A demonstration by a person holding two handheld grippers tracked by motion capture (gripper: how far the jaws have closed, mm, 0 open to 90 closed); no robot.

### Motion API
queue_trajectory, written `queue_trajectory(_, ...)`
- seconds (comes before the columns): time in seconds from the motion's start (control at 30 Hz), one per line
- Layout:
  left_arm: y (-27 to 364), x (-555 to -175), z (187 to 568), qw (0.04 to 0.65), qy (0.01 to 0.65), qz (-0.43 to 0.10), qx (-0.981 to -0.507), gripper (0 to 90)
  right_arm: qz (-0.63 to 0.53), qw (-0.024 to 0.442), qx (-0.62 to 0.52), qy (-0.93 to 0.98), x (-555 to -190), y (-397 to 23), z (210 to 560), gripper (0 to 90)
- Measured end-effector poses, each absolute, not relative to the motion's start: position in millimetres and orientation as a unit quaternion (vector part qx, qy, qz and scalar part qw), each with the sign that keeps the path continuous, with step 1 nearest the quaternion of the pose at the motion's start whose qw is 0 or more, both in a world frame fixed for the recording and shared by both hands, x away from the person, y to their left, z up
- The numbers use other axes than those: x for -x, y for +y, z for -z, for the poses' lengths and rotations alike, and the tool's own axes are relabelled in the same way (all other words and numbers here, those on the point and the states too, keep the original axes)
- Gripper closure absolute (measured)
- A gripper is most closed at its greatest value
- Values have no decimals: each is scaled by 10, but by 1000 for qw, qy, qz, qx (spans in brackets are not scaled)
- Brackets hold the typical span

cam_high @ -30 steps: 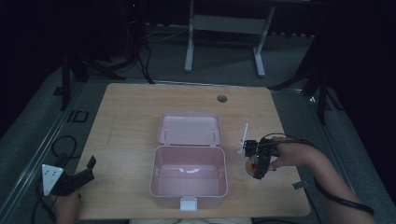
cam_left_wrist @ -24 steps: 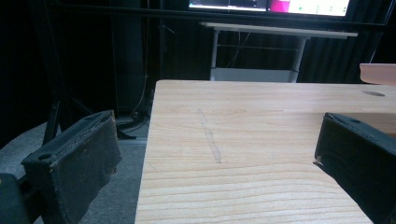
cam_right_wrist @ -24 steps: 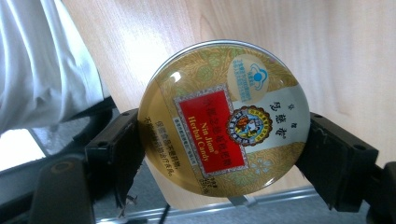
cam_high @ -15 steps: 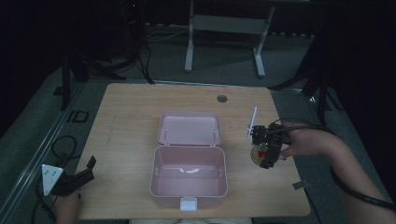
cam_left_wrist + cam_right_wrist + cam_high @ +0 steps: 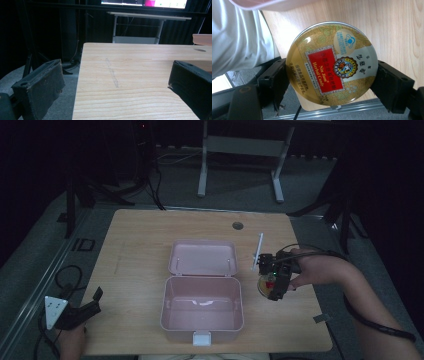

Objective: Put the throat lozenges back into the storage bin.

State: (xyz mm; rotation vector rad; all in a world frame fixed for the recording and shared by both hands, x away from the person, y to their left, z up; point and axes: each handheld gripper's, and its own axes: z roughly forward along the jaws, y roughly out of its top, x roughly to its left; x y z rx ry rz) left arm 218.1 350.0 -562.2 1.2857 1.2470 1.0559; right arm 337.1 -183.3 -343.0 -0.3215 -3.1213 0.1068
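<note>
Right tongs [image 5: 329, 82] clamp a round candy tin [image 5: 332, 65] right of the open pink box [image 5: 202, 302]. Left tongs [image 5: 117, 82] gape wide at the bench's [image 5: 140, 250] near-left edge.

Dim light falls from above on the wooden bench [image 5: 140, 250], while the floor and room beyond sink into near-black in the high view, which is soft and grainy. In the left gripper view, a bright screen [image 5: 145, 2] glows along the top edge and the near black pads [image 5: 42, 85] blur. In the right gripper view, the gold candy tin [image 5: 332, 65] is sharp and brightly lit, with glare on its upper left rim; pale cloth [image 5: 237, 37] at left is washed out.
</note>
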Motion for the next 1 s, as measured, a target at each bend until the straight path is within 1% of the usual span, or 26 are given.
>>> queue_trajectory(0.43, 3504, -2179, 5622, 508, 517, -437, -532, 4, -37, 3, 46, -998, -3331, -1327, 3469, 199)
queue_trajectory(0.73, 3508, -2178, 5623, 510, 517, -436, -531, 4, -43, 14, 6, -999, -3285, -891, 3603, 200)
queue_trajectory(1.0, 3506, -2179, 5623, 510, 516, -436, -533, 4, -34, 21, -9, -999, -3262, -744, 3673, 200)
